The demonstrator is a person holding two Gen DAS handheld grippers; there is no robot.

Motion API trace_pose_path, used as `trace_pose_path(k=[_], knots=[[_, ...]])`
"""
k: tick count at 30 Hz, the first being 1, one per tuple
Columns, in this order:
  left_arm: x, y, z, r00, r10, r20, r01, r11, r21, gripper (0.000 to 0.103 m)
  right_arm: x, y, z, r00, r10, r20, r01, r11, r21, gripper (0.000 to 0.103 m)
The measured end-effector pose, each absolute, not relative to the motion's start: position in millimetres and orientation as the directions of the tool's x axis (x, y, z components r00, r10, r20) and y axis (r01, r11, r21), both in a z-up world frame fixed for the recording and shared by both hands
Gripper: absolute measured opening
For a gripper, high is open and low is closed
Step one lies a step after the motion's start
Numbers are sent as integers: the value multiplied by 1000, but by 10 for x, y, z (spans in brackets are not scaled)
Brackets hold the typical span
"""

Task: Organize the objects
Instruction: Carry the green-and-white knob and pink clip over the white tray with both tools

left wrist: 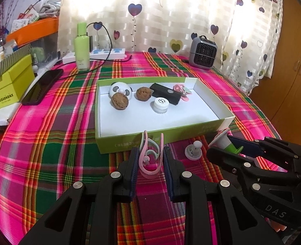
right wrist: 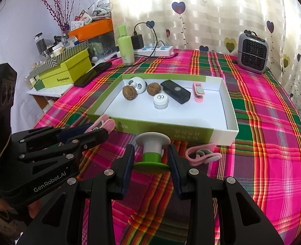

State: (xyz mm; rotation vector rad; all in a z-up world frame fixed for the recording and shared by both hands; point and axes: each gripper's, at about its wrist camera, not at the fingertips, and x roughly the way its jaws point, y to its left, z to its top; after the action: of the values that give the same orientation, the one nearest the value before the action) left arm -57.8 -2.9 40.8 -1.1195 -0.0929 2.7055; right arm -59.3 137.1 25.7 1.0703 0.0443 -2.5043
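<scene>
Left wrist view: the left gripper (left wrist: 150,153) is pinching a pink clip (left wrist: 150,155) at its narrowest, just before the near wall of the green box (left wrist: 130,143). A small grey knob (left wrist: 193,152) is lying on the plaid cloth (left wrist: 48,143) between the two tools. Right wrist view: the right gripper (right wrist: 151,155) is clamping a white-and-green spool (right wrist: 152,153), jaws partly apart; a second pink clip (right wrist: 203,156) is lying beside it. The box is holding two walnuts (right wrist: 130,92), a white jar (right wrist: 160,101) and a black case (right wrist: 176,91).

Black left gripper (left wrist: 150,157) with silver screws, navy pads, "GenRobot.AI" lettering.
</scene>
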Motion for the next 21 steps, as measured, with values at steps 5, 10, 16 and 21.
trace_pose_path(k=[5, 10, 16, 21], knots=[[-604, -71, 450, -696, 214, -685, -163, -977, -140, 21, -646, 1367, 292, -621, -367, -692, 390, -911, 134, 35], [-649, -112, 477, -700, 211, -683, -154, -977, -144, 21, -697, 1356, 325, -623, -371, -689, 394, -909, 134, 35], [-715, -152, 509, -707, 198, -679, -143, -980, -137, 21, -765, 1334, 356, -623, -379, -685, 399, -906, 138, 35], [-795, -172, 524, -706, 198, -679, -145, -980, -136, 21, -835, 1295, 376, -620, -379, -687, 404, -905, 134, 35]])
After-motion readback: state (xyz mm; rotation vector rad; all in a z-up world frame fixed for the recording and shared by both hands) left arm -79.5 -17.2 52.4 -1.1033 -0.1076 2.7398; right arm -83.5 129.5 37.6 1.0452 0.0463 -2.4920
